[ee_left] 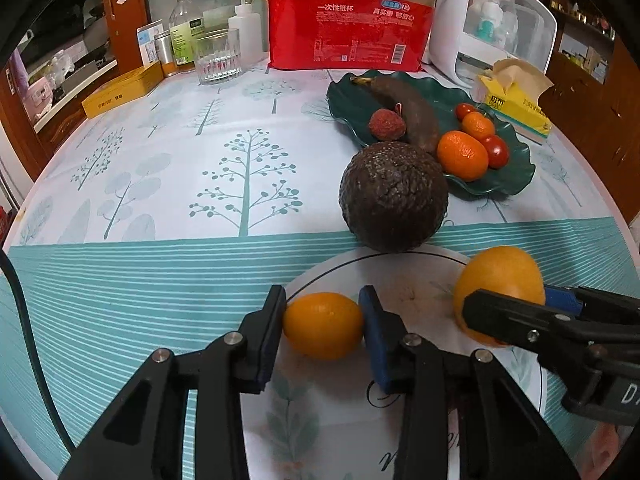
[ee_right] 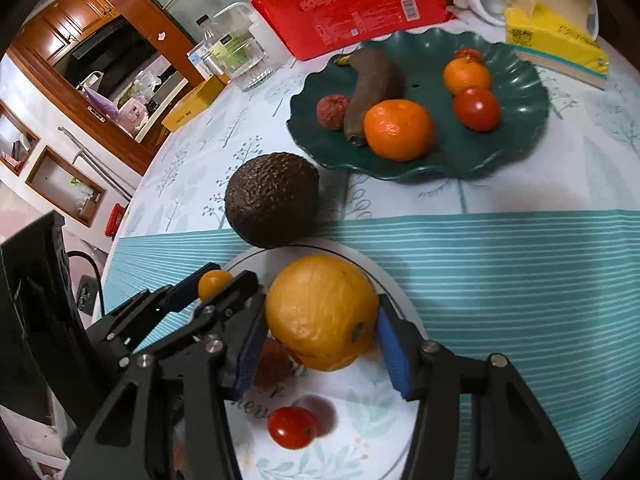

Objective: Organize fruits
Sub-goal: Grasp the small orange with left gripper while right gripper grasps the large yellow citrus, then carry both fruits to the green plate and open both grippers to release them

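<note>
1. Two fruits are gripped over the white plate: the left claw pinches a small kumquat, the right claw clamps a large orange
2. One avocado sits on the table touching the plate's rim
3. Beyond it, a green dish holds other fruit

Matt black plastic gripper arms with silver metal rivets and blue rubbery pads. Rough, pebbled dark avocado; dimpled, waxy orange. Glossy green plate (upper right), glossy white plate. Smooth printed tablecloth. Shiny red plastic pack.
</note>
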A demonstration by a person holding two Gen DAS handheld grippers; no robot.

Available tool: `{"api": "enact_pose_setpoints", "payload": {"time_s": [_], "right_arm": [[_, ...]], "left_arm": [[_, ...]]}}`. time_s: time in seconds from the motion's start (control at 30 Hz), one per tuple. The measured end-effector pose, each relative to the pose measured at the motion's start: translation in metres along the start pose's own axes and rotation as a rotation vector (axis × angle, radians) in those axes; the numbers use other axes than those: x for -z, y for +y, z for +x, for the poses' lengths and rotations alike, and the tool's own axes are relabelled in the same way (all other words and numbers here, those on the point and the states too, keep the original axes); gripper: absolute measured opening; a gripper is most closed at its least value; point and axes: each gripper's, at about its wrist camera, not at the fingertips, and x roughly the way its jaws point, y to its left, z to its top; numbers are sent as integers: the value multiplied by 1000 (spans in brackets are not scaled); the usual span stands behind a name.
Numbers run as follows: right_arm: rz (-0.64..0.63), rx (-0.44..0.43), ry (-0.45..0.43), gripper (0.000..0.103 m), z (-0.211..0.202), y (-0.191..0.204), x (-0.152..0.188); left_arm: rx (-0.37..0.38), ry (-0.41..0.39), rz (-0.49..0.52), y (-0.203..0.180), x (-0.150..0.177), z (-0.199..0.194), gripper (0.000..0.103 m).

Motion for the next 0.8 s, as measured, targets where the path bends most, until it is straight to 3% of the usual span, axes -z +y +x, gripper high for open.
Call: {"api": "enact_pose_setpoints", "payload": {"time_s": [0.43,0.8], "right_arm": [[-31,39,-55,52,-13,-8,12],[-24,27,-90,52,-45,-3,6]], "left_arm": [[22,-13,-46,6,5,-13,36],[87,-49,-26,-7,-17,-68,36]]}}
